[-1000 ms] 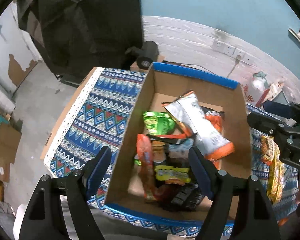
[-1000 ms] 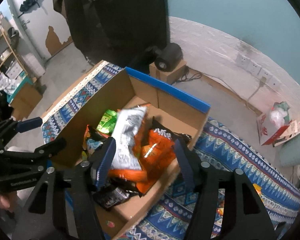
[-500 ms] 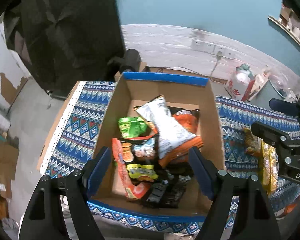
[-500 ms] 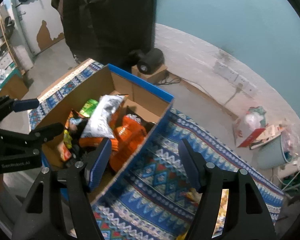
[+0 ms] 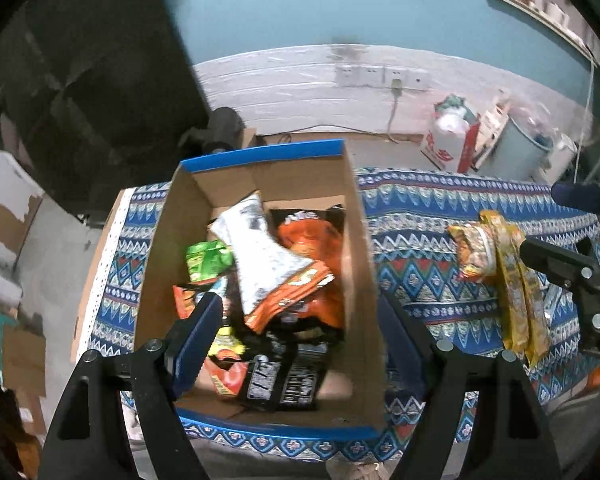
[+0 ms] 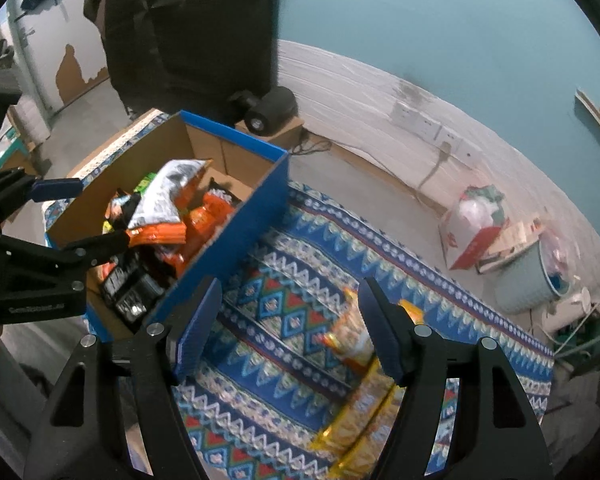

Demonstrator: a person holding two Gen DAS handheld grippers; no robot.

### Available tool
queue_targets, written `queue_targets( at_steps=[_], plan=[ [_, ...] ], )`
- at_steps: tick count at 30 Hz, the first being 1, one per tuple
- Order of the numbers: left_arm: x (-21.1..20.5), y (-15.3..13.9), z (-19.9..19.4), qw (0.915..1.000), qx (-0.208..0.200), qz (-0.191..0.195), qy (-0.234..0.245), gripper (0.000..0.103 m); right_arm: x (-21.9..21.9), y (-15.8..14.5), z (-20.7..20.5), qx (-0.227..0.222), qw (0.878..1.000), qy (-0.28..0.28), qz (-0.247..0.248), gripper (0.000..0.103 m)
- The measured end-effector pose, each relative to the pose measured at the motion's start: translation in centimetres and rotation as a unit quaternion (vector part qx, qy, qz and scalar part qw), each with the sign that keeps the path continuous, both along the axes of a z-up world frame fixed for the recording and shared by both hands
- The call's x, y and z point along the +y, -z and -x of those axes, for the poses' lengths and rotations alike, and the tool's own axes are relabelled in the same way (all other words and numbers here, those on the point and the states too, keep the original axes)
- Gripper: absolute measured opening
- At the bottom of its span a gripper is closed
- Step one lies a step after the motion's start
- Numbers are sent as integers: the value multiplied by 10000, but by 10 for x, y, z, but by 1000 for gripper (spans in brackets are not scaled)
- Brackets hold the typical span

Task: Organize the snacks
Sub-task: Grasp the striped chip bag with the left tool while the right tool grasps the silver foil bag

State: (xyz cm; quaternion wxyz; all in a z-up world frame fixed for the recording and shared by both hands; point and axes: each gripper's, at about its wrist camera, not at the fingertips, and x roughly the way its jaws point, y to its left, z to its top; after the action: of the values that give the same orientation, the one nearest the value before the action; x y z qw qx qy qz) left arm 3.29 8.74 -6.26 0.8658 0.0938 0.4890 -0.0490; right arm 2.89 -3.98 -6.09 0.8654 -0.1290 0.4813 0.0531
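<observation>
A blue-edged cardboard box (image 5: 356, 240) is seen on the patterned tablecloth (image 5: 416, 216), already heaped with packets: a white-and-grey bag (image 5: 264, 256) lies across orange bags (image 5: 316, 240), with a green packet (image 5: 206, 260) at about nine o'clock of it and black packets (image 5: 284, 376) toward six o'clock. The left gripper (image 5: 300, 340) is held over the box with its tongs wide and nothing between the pads. The right gripper (image 6: 290, 328) is carried over bare cloth to the right of the box; by the two earlier right-wrist frames, its tongs were opening until about half a second ago and are now wide, with nothing gripped. The snacks not yet boxed — yellow-and-orange packets (image 6: 356, 364) — lie on the cloth at about four o'clock of the right gripper's gap, partly hidden behind its right finger (image 6: 380, 332); in the left view they are seen well apart from the box at three o'clock. The step in hand is judged to be the reach for the next loose packet, the box being largely filled. What is called for next, it is judged, is a descent of the right tongs over one packet, a closing across its narrow side, and a carry back toward ten o'clock into the box.
</observation>
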Motion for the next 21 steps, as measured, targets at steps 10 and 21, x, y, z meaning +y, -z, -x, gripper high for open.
queue_targets(
  at_steps=[10, 21],
  plan=[
    [-57, -1, 8, 9983, -37, -266, 520, 86, -52, -1, 33, 54, 9994, 344, -19, 71],
    [-126, 24, 4, 9936, 270, -343, 1042, 86, -127, 22, 52, 348, 9929, 1137, -84, 72]
  ],
)
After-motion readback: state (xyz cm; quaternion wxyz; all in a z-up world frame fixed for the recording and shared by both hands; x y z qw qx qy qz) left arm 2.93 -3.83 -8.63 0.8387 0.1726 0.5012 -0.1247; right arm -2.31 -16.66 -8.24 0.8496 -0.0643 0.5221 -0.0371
